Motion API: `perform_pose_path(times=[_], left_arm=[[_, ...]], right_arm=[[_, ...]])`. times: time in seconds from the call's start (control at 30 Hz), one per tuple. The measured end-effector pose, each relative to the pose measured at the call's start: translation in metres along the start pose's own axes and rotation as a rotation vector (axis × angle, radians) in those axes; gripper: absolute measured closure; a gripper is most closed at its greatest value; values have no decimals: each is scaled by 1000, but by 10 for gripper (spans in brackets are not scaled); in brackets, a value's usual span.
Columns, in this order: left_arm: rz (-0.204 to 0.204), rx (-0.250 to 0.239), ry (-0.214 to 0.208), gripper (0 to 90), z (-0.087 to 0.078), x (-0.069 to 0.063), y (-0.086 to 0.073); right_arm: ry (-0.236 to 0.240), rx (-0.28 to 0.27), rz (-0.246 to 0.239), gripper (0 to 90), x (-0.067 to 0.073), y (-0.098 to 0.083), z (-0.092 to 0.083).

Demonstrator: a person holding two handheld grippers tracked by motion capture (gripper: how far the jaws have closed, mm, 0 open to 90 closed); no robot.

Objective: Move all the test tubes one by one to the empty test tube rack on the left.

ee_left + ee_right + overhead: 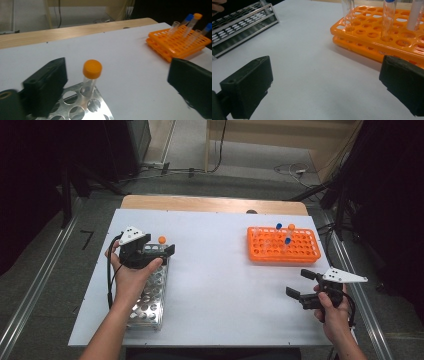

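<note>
The orange-capped tube (91, 76) stands in a corner hole of the metal rack (150, 295), right between the jaws of the left claw (155, 251), a little nearer its left jaw and touched by neither. Taking things from biggest down: the white worktop (215, 280) carries the metal rack under the left claw and the orange rack (282, 245) well ahead of the right claw (301, 285). In the orange rack stand a few more tubes: a blue-capped tube (287, 242), another blue one and an orange-capped one behind it.

From where I stand, it looks like tubes are being moved from the orange rack to the metal one, and this tube has just been set down. The left claw stands wide, holding nothing, with the tube free between its jaws. The right claw is also wide and holds nothing, hovering low over bare worktop short of the orange rack, its jaws aimed at the tubes there.

The seated tube's long axis runs close to upright, cap on top, leaning slightly in its hole, as seen from the left gripper view. I'd judge the placing step as good as done; the next move calls for lifting the left claw away without brushing the cap, and for the right claw to move forward and close on one of the remaining tubes.
</note>
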State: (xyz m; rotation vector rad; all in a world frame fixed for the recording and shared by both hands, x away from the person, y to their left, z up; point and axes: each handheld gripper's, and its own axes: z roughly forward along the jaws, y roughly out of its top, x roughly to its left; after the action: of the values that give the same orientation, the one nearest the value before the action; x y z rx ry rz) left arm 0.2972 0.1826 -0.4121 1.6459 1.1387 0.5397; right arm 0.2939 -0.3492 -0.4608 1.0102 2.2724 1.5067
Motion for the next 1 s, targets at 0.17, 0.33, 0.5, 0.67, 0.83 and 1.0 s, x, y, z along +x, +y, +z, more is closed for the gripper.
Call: perform_pose_path(times=[0.17, 0.33, 0.5, 0.67, 0.83, 1.0], left_arm=[[6, -27, -59, 0, -12, -13, -2], [19, -49, -93, 0, -22, -27, -6], [29, -64, -122, 0, -30, -36, -14], [39, -58, -146, 0, -34, -44, -21], [36, -51, -152, 0, -35, -46, -28], [29, -42, -161, 0, -32, -47, -32]], right_arm=[[-9, -6, 0, 0, -2, 1, 1], [-20, -14, 4, 0, -5, 4, -1], [-36, -17, 2, 0, -8, 8, -1], [-60, -17, 2, 0, -12, 15, 0], [-85, -21, 15, 0, -18, 25, 2], [-114, -15, 40, 0, -29, 33, 2]])
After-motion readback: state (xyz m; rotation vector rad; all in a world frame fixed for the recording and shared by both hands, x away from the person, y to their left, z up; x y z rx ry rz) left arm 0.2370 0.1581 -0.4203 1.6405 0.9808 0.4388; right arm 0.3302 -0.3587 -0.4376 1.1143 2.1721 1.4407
